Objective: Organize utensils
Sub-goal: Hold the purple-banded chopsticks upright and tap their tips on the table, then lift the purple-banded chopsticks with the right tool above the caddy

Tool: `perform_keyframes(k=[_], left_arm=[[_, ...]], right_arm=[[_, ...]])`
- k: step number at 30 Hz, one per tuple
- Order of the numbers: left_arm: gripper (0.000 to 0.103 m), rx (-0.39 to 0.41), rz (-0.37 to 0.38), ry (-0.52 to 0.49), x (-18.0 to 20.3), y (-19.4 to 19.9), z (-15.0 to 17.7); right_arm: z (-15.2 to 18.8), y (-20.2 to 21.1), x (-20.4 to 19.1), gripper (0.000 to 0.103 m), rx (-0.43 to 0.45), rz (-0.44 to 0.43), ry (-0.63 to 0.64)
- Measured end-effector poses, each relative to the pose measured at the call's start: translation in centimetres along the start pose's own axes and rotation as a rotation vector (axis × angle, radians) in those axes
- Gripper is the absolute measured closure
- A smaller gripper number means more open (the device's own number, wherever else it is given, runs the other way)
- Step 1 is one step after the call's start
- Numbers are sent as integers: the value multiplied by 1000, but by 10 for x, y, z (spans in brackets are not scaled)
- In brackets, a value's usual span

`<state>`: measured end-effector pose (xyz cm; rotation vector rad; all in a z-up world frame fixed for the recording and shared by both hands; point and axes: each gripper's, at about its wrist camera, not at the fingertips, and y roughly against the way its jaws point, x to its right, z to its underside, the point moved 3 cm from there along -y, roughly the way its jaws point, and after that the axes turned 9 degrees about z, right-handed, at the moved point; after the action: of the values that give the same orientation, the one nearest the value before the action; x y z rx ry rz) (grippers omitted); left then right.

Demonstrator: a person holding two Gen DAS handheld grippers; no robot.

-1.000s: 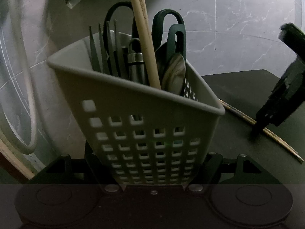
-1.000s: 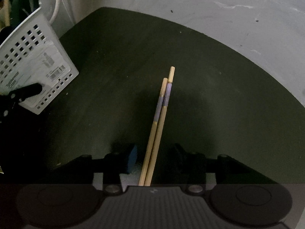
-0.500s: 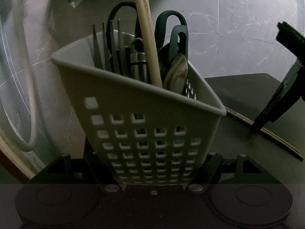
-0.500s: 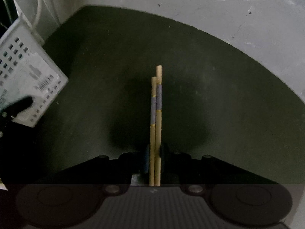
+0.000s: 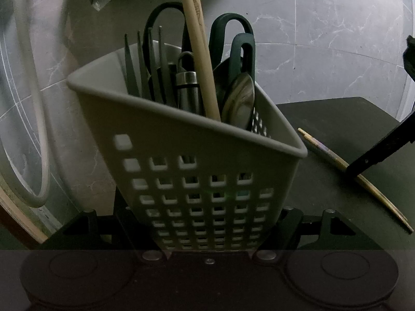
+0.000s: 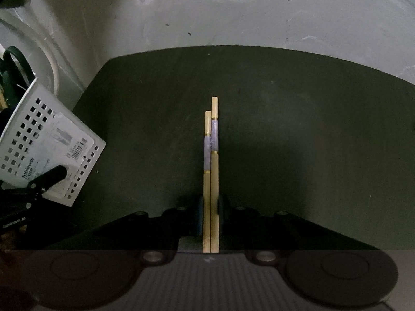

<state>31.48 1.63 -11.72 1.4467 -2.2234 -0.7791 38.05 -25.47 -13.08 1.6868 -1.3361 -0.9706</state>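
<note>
Wooden chopsticks pinched by right gripper near thin ends; light, stiff, roll-prone; left gripper clamps caddy

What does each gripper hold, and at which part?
Right gripper: two wooden chopsticks with purple bands, near the plain end. Left gripper: grey perforated plastic caddy, at its base.
</note>
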Motion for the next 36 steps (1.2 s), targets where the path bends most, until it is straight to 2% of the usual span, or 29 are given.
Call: perform_keyframes(k=[7,16,20,25,31,36], left_arm=[[26,3,6,-5,-1,0,0],[26,1,4,-7,0,-1,0],[26,0,5,-9,1,-2,-1],[26,3,4,-8,2,-2,-1],[26,0,8,-11,2,-3,-2],[26,-2,15,-15,0,-3,-3]], right_arm=[[9,6,3,90,83,-79,-95],[14,36,1,90,306,-229,-200],[11,61,-5,89,415,-278,-216],[-4,112,-23,89,576,-353,-216],[-34,173,-66,89,803,-478,-124],[-56,182,-115,89,928,-567,-35]])
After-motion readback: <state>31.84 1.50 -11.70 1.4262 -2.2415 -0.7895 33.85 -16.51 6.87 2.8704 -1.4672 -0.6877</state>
